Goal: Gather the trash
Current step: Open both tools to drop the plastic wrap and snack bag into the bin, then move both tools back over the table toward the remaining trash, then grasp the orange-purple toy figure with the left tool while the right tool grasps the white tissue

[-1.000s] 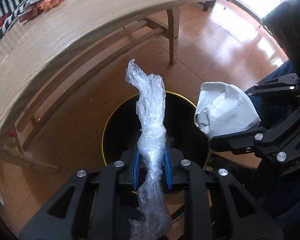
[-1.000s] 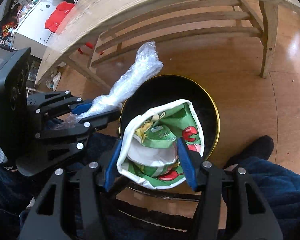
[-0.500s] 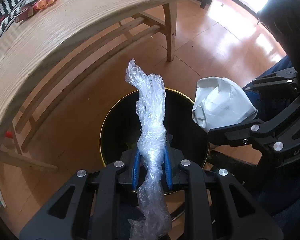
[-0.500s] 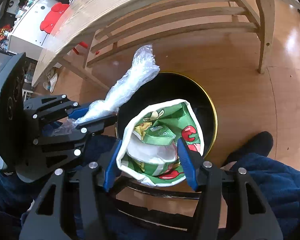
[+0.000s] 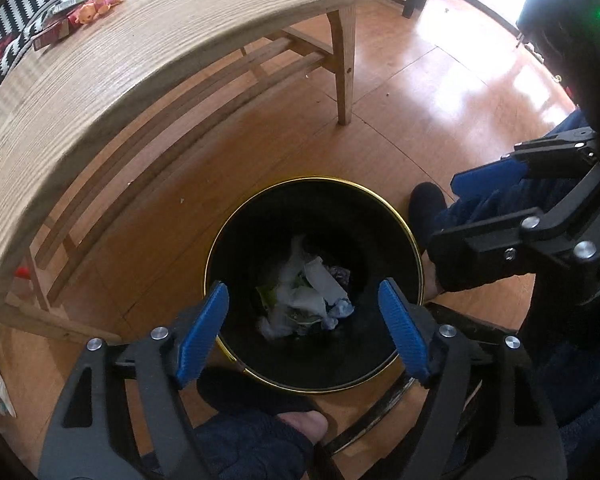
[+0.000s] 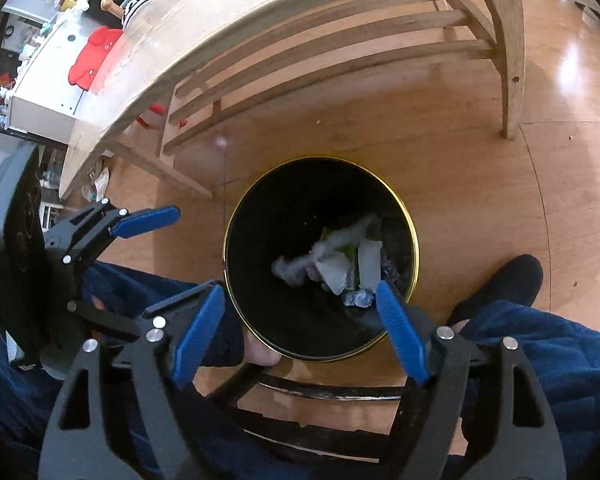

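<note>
A round black bin with a gold rim (image 5: 220, 240) stands on the wooden floor; it also shows in the right wrist view (image 6: 414, 240). Crumpled plastic wrap, a green-and-white wrapper and other scraps lie at its bottom (image 5: 304, 292) (image 6: 336, 256). My left gripper (image 5: 304, 332) is open and empty above the bin's near edge. My right gripper (image 6: 300, 328) is open and empty above the bin too. In the left wrist view the right gripper (image 5: 500, 200) sits to the right of the bin. In the right wrist view the left gripper (image 6: 168, 252) sits to the bin's left.
A wooden table (image 5: 140, 60) with slatted rails stands behind the bin; wrappers and small items (image 5: 80, 16) lie on its far side. The person's dark-socked feet (image 5: 426, 204) (image 6: 512, 276) and blue-clad legs flank the bin. A black chair rung (image 6: 328, 388) is below.
Both grippers opened. The plastic wrap left my left gripper and the green-and-white wrapper left my right gripper; both now lie inside the bin.
</note>
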